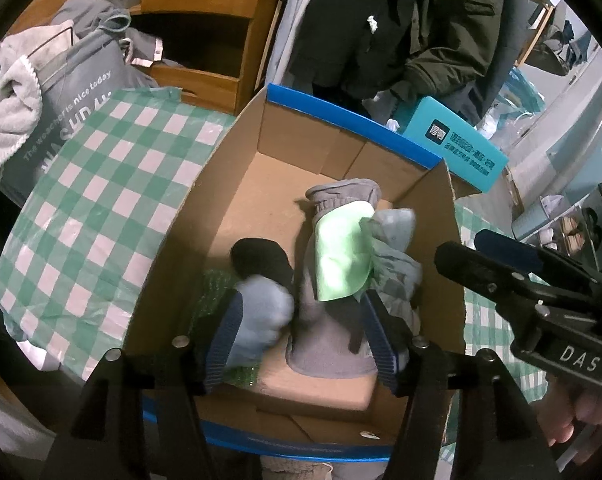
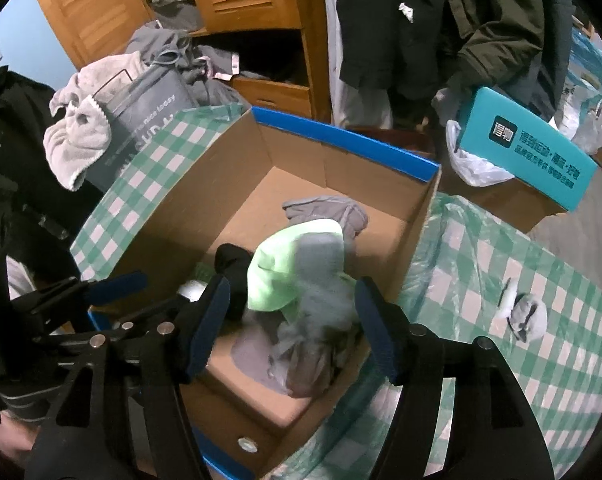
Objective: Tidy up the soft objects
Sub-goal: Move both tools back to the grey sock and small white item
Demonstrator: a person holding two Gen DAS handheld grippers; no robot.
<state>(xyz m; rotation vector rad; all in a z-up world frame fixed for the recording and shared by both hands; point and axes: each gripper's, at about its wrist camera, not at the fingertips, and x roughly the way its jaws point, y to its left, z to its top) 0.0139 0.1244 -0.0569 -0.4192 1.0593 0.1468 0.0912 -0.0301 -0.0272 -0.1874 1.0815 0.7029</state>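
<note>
2 grippers spread over the cardboard box (image 1: 237,152), dropping soft items.
Left gripper (image 1: 301,332) and right gripper (image 2: 291,320) pinch nothing; next, fetch the fluffy piece (image 2: 525,312) off the checked cloth (image 2: 501,264).

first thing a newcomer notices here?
The open cardboard box with a blue rim sits mid-frame on a green-checked cloth. Inside, a light green cloth lies on a pile of grey garments. Both grippers, left and right, hang open above it, gripping nothing.
</note>
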